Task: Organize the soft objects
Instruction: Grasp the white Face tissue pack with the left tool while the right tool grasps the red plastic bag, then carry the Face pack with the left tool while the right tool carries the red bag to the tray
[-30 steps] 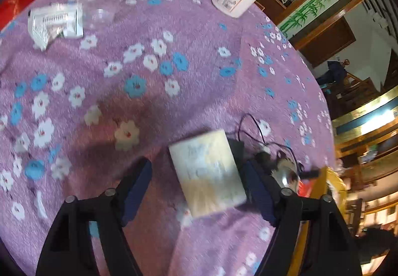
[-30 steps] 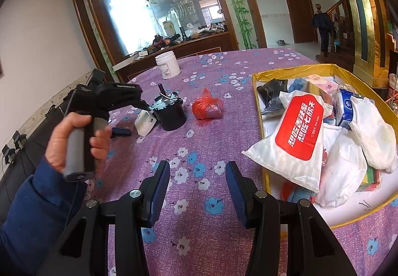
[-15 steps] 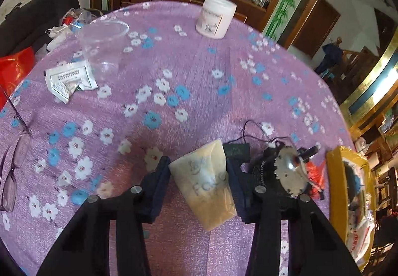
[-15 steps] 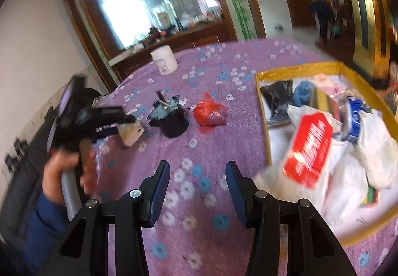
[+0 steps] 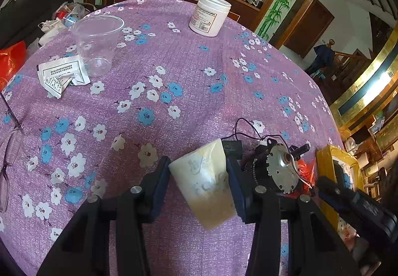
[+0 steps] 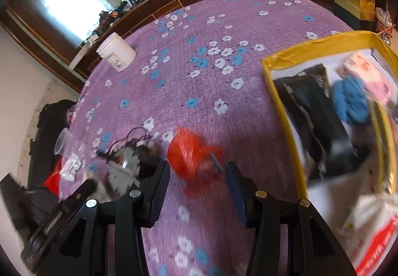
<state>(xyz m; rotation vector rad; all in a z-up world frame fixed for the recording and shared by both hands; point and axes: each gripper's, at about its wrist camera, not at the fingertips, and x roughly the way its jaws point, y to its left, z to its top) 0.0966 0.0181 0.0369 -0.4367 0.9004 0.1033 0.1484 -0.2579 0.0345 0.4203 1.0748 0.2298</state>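
The left gripper (image 5: 197, 185) clamps a cream pouch (image 5: 205, 184) between both pads, lifted over the purple tablecloth (image 5: 174, 64), a motor part (image 5: 278, 169) crowding its right; open cloth lies ahead; the right gripper (image 6: 197, 186) stands partly open, empty, over a red bag (image 6: 192, 159); the yellow-rimmed tray (image 6: 281, 111) borders its right

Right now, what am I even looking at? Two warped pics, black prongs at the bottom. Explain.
No robot: a person carries a two-finger gripper in each hand, each with a fisheye camera looking along its fingers. In the left wrist view, the left gripper is closed on a cream soft pouch above the purple flowered tablecloth. In the blurred right wrist view, the right gripper is open and empty, with a red plastic bag just ahead. A small motor, a clear cup, a white jar and a yellow-rimmed box of soft items are also visible.
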